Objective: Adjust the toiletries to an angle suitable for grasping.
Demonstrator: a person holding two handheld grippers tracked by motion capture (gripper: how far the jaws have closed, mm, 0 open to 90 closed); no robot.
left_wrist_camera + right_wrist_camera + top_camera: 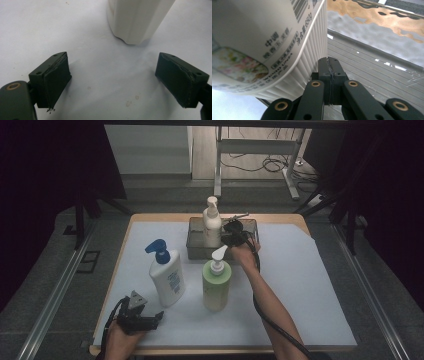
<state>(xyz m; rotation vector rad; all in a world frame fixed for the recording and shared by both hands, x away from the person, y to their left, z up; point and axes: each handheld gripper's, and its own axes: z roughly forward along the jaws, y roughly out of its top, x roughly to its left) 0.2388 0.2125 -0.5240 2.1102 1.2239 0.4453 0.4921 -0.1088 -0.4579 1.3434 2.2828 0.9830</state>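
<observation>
Your right hand-held gripper, jaws pressed together with nothing between, sits beside the white ribbed pump bottle upright in the grey metal tray; nudge gently. Left hand-held gripper rests open on the desk.

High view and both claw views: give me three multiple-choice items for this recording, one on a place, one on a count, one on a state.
1. Where does the cream pump bottle stand?
A. in the grey tray
B. on the floor
C. at the table's near edge

2. How many pump bottles are there?
A. one
B. three
C. five

3. How are the right claw jaws?
A. wide apart
B. shut on a cloth
C. shut, nothing between

Answers: 1 A, it rises from inside the tray. 2 B, the cream one, the blue-pump bottle and the green bottle. 3 C, the pads meet beside the cream bottle; the left claw is the open one.
</observation>
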